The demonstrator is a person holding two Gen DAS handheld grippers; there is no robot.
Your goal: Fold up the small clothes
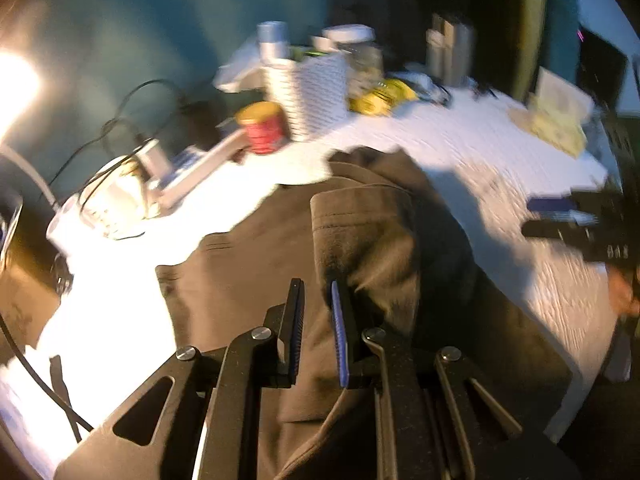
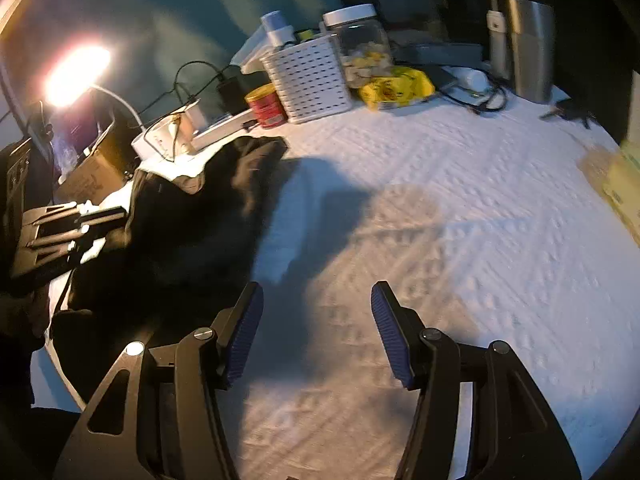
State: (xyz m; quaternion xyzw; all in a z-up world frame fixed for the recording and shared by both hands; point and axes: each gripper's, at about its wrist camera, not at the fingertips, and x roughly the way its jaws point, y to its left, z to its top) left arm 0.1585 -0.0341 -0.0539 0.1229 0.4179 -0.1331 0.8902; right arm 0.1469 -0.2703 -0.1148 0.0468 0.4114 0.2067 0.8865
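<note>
A brown garment [image 1: 248, 272] lies spread on the white textured table cover [image 1: 480, 148], with one part folded over into a raised flap [image 1: 360, 232]. My left gripper [image 1: 316, 286] sits low over it. Its jaws are nearly together and brown cloth fills the narrow gap between the pads. In the right wrist view the same garment [image 2: 192, 232] looks dark and the left gripper [image 2: 72, 232] is at its left edge. My right gripper [image 2: 316, 292] stands open over the bare table cover [image 2: 460, 240], just right of the garment, with nothing between its fingers.
Along the back edge stand a white slotted basket [image 2: 310, 80], a red can [image 2: 266, 106], a lidded clear jar [image 2: 360, 40], a yellow bag [image 2: 396, 86], a steel tumbler [image 2: 530, 48] and tangled cables [image 2: 480, 98]. A bright lamp [image 2: 76, 72] and a power strip [image 2: 172, 136] sit at the left.
</note>
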